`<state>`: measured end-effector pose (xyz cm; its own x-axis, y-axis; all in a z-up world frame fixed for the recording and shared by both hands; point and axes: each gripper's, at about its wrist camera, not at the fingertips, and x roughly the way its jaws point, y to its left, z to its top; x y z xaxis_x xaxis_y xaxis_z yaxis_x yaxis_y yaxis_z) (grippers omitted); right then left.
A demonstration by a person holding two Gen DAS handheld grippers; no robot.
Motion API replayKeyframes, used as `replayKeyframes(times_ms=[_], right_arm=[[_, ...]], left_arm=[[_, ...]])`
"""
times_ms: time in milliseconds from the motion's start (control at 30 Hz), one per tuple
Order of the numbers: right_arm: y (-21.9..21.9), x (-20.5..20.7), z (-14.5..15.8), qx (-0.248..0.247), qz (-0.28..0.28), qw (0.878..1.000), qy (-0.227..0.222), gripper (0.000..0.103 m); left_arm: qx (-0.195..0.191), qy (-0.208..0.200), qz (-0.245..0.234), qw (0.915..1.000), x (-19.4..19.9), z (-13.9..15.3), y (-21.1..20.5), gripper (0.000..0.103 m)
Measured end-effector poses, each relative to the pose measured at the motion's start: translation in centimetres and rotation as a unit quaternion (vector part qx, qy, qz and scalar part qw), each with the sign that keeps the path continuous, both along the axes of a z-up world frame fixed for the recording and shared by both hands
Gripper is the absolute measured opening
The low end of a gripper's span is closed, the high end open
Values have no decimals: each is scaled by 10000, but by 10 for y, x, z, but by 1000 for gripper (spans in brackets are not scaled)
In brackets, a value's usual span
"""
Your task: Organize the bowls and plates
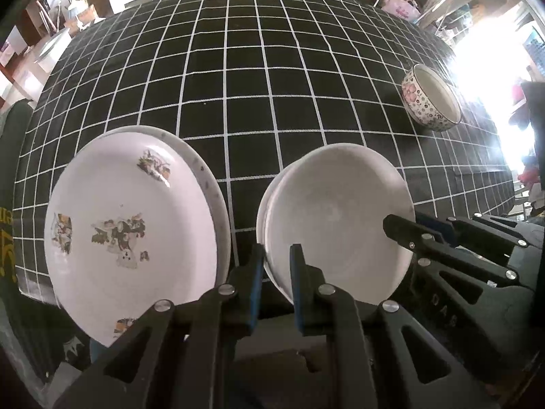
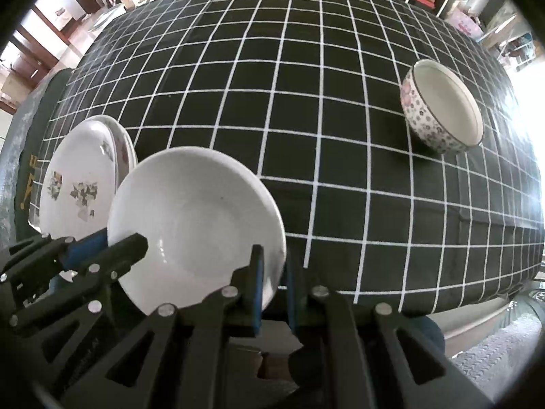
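Floral plates: two, stacked (image 1: 136, 225). Plain white dishes: two, stacked (image 1: 337, 218). Patterned bowl: one (image 1: 431, 97). Tools: two, left tool (image 1: 276, 259) and right tool (image 2: 274, 266).

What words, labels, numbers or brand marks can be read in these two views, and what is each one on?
"DAB", raised letters, only faintly legible: on the black body of the right hand-held gripper, near the right edge of the left wrist view.
Yellow lettering on the dark cloth by the table's left edge: cut off and too distorted to read.
Floral plate, white plate, patterned bowl, checked tablecloth: decoration only, no text.
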<state>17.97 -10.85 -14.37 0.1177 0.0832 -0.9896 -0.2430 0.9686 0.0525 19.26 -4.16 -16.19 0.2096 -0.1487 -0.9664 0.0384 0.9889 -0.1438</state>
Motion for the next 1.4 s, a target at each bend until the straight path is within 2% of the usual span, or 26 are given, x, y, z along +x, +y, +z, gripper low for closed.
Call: replayKeyframes(times_ms=[300,600,733,867,1033,1200,1400], right_arm=[[-9,-2,10,262,-122,9996,-16,15],[-37,2,46,559,-242,9976,-317,15],[-59,7,62,692,-390,9959,-436,15],[-88,17,77,927,-635,9924,-503,15],[-121,30,88,974,-880,9895,-605,15],[-153,44,97,887,-1006,9882,-733,15],[-181,66,93,777,-1186,9869,-774,15]], left_arm=[[-32,-179,104,9998,-5,20,7,13],[-64,-390,2,9992,-7,52,-1,13],[-65,-509,-165,9985,-1,70,-19,13],[-231,-642,-322,9971,9,90,-41,13],[-283,-790,-538,9950,25,108,-73,13],[-235,-800,-736,9938,48,111,-107,13],[-125,-683,-958,9930,79,96,-144,13]])
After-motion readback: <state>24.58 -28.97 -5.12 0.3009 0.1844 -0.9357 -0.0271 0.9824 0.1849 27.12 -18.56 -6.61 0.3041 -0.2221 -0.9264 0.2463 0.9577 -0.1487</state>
